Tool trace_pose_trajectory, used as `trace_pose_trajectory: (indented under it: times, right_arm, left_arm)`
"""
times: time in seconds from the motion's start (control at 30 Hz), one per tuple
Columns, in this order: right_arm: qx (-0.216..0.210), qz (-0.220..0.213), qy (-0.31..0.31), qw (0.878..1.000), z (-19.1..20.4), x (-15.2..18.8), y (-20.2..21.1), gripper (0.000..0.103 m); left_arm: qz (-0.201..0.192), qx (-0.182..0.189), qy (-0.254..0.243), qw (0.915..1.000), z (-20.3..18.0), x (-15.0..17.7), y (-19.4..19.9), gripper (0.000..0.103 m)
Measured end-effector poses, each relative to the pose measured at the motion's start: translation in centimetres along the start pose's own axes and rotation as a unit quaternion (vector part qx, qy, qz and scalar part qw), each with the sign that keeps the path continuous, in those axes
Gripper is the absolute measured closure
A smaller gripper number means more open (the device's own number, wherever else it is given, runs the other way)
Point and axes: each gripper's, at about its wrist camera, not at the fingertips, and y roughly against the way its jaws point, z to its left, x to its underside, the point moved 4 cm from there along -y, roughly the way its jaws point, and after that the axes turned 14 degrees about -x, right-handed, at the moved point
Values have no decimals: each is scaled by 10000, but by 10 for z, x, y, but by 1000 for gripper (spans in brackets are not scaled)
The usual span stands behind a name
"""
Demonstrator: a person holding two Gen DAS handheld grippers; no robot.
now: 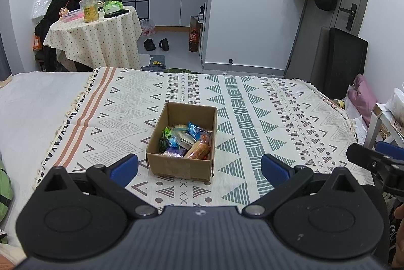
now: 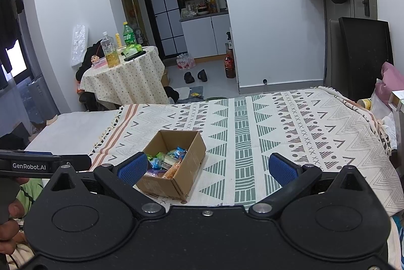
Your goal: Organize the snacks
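**Snacks sit in the box, both tongs empty**

An open brown cardboard box (image 1: 182,143) rests on the bed's patterned cream, green and rust woven blanket (image 1: 265,118), holding colourful wrapped snack packets (image 1: 185,140). The left tongs (image 1: 199,167) hang spread wide with nothing between their blue pads, the box at 12 o'clock just beyond them. The right tongs (image 2: 208,169) are likewise wide apart and empty, with the box at 11 o'clock, partly behind the left blue pad (image 2: 133,167).

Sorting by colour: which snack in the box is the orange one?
The long orange cracker sleeve leaning at the cardboard box's near right corner; the other packets are blue, green or purple.
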Motion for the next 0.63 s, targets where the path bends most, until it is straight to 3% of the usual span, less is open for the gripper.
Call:
trace_pose_trajectory:
  times: [0.63]
  right_arm:
    - [4,53,-14,10000,-2,6,-4,0]
  left_arm:
    - [44,19,-84,10000,0,6,-6,0]
